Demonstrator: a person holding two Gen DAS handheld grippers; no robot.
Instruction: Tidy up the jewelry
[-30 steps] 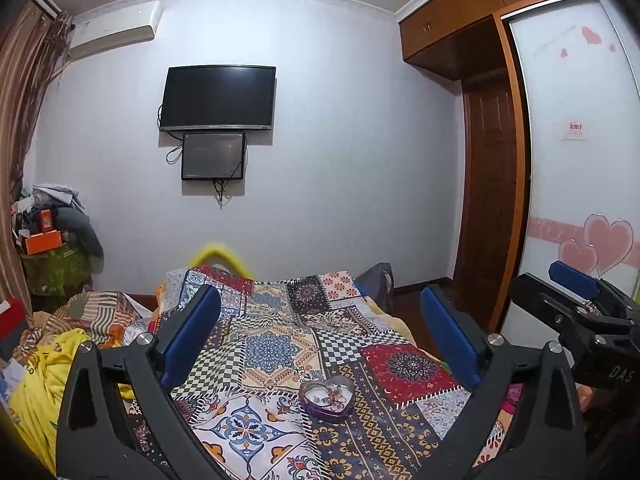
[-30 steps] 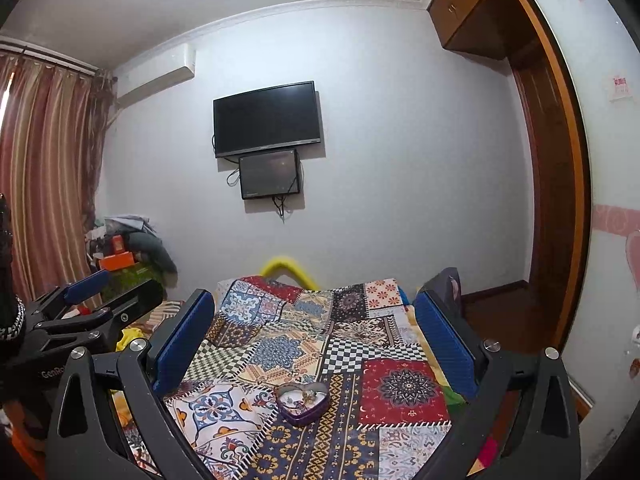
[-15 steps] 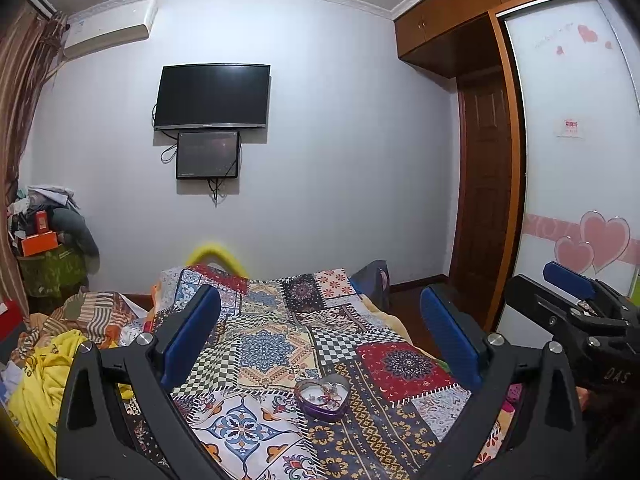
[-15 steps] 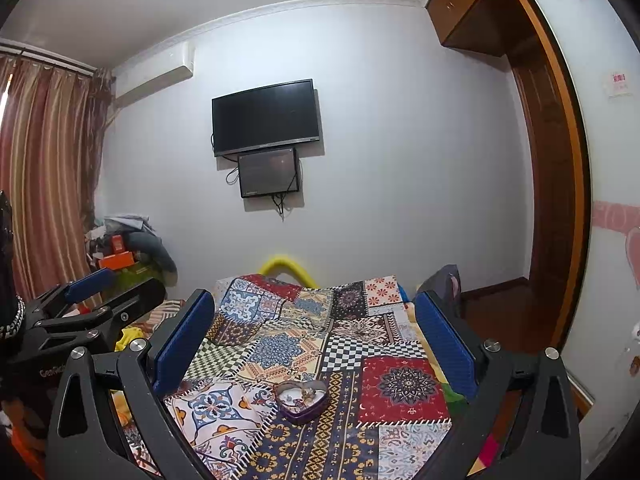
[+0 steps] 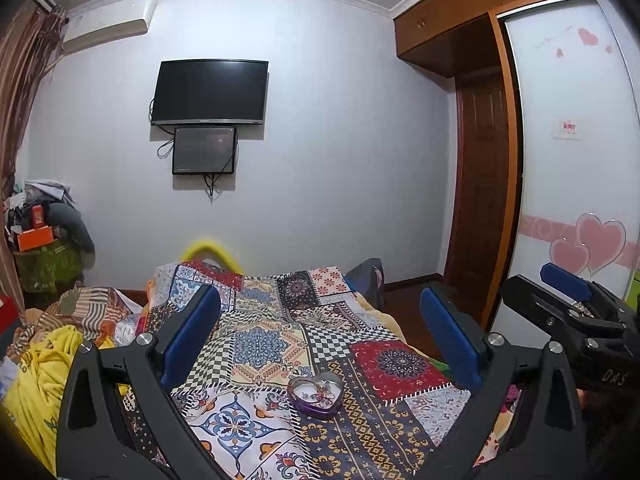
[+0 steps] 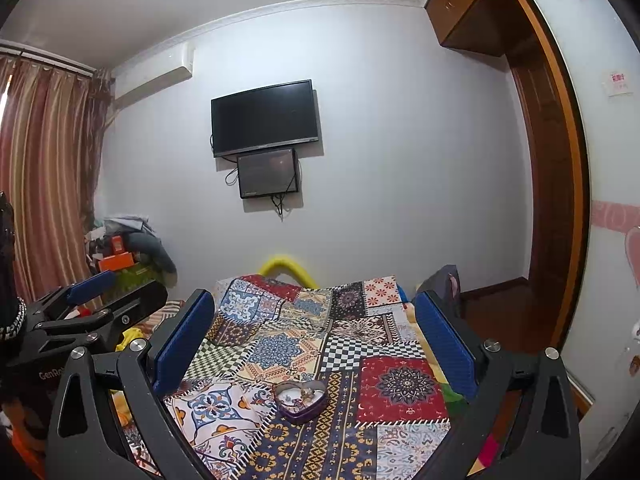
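A purple heart-shaped tin with small jewelry pieces inside sits open on the patchwork bedspread. It also shows in the right wrist view. My left gripper is open and empty, held above the bed behind the tin. My right gripper is open and empty too, level with it. Each gripper shows at the edge of the other's view: the right one and the left one.
A pile of yellow and striped clothes lies left of the bed. A cluttered stand is in the left corner. Two screens hang on the far wall. A wardrobe with heart decals and a wooden door are on the right.
Both views have shifted only slightly; the tin sits a little lower left in the left wrist view. Both grippers stay open and empty.
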